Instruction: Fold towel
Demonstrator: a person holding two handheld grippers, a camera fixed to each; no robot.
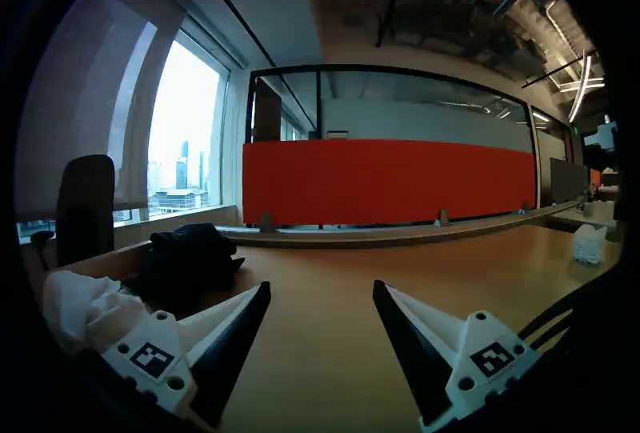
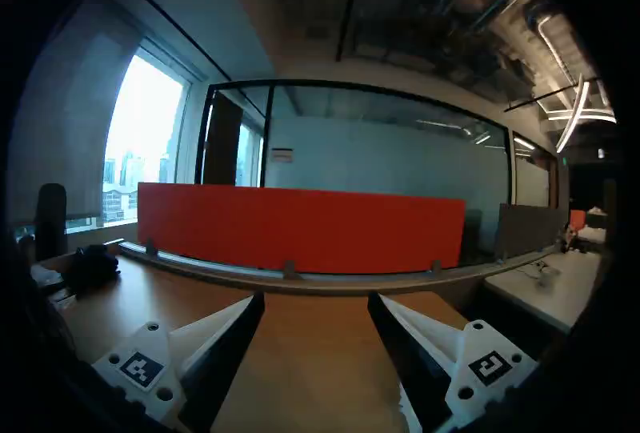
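A crumpled white towel (image 1: 84, 309) lies at the left end of the wooden desk (image 1: 336, 289), just left of my left gripper's left finger. A dark bundle of cloth (image 1: 188, 261) sits behind it; the same bundle (image 2: 90, 266) appears far left in the right gripper view. My left gripper (image 1: 322, 295) is open low over bare desk, nothing between its fingers. My right gripper (image 2: 314, 305) is open too, above the wooden desk (image 2: 312, 361), holding nothing.
An orange divider panel (image 1: 388, 181) runs along the desk's far edge, also seen as the orange panel (image 2: 300, 229). A dark office chair (image 1: 84, 205) stands at the left by the window. A clear plastic container (image 1: 590, 243) sits at the right. A white desk (image 2: 548, 285) adjoins at right.
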